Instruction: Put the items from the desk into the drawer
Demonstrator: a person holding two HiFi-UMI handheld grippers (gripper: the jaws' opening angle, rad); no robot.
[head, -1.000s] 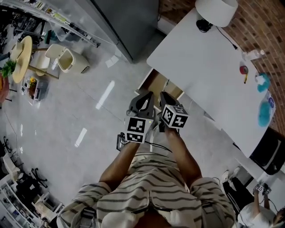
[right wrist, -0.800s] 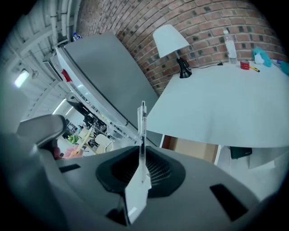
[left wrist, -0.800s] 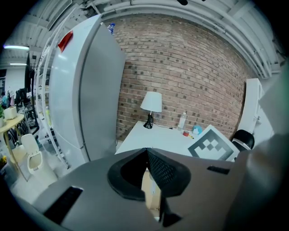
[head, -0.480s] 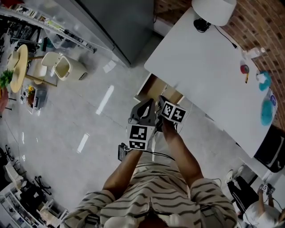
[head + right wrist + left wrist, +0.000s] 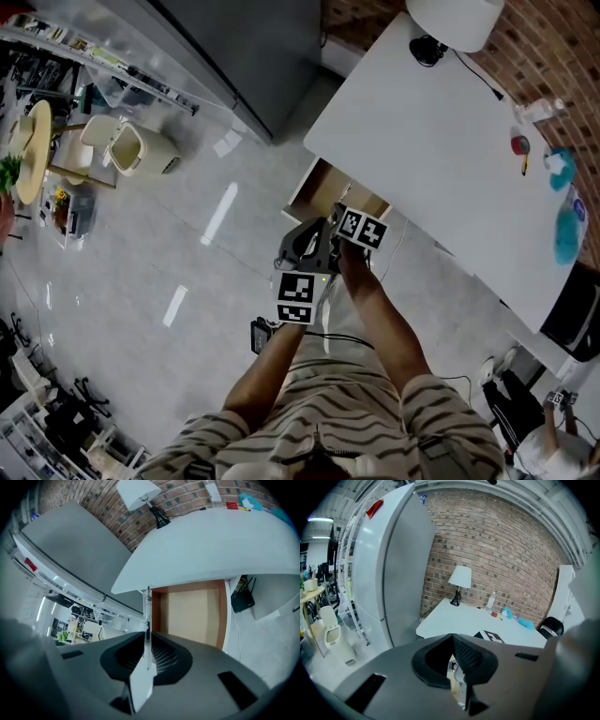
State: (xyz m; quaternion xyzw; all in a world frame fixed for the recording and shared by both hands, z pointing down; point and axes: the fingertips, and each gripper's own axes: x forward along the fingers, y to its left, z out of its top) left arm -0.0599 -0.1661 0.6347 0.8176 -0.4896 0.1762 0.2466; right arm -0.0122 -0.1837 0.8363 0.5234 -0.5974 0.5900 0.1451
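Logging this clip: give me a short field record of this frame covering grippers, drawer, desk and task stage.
left gripper: jaws together, nothing between them
right gripper: shut on a thin pen-like item, facing the drawer
drawer: pulled open under the desk, wooden inside, visible part bare
desk: white; lamp, bottle, red item and blue items along its far side
stage: pen-like item in the jaws, not yet in the drawer

Right hand-held gripper (image 5: 148,654) and its clamped thin stick (image 5: 147,620) nearer the open drawer (image 5: 192,613) than before.
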